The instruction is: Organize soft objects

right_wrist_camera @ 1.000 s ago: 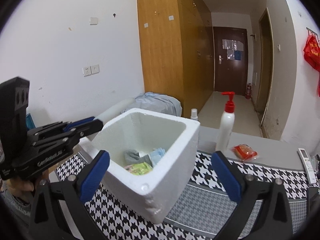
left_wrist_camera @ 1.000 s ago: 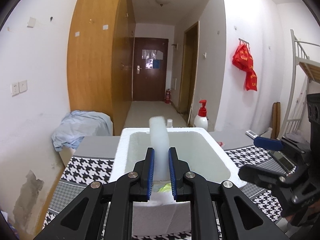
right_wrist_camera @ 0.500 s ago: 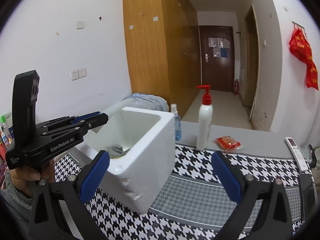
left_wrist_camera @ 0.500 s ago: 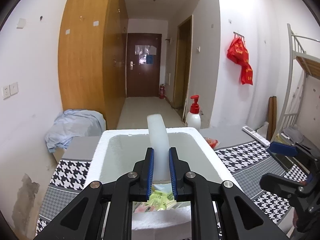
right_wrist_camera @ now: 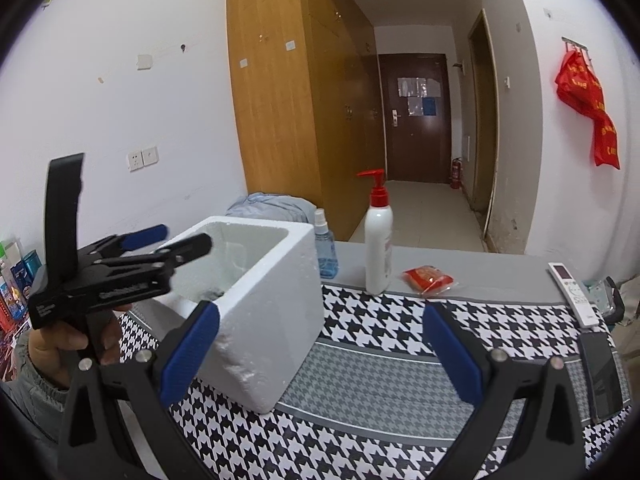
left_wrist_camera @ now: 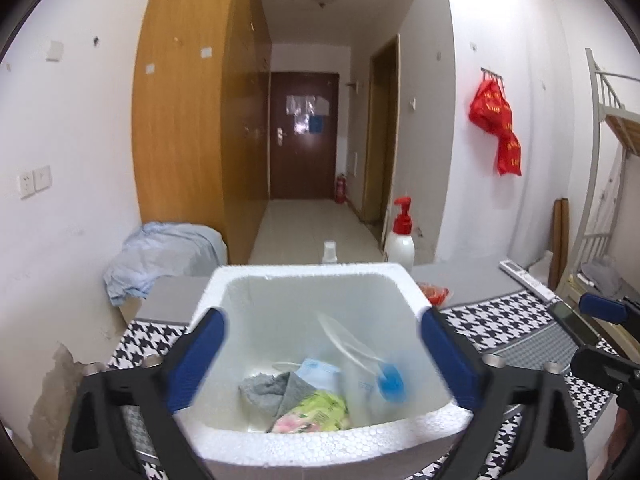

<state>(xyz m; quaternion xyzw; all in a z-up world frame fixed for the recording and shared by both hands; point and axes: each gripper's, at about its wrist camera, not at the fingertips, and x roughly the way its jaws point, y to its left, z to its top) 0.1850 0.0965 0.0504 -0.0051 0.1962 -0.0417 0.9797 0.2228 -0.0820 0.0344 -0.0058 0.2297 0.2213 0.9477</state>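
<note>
While the left hand-held gripper (left_wrist_camera: 322,360) hangs over the white foam box (left_wrist_camera: 320,446) with its blue-padded fingers spread wide apart and holding nothing, a clear plastic pouch with a blue cap (left_wrist_camera: 366,368) lies inside the box, blurred, leaning against the right inner wall. Beside it in the box sit a grey cloth (left_wrist_camera: 276,388), a light blue pack (left_wrist_camera: 320,372) and a green-and-pink packet (left_wrist_camera: 316,416). The right hand-held gripper (right_wrist_camera: 320,348) hovers over the houndstooth-covered desk (right_wrist_camera: 380,432), fingers likewise wide apart and empty, just right of the box. Behind stand a red-pump lotion bottle (right_wrist_camera: 378,240), a blue spray bottle (right_wrist_camera: 325,250) and a red snack packet (right_wrist_camera: 429,278).
</note>
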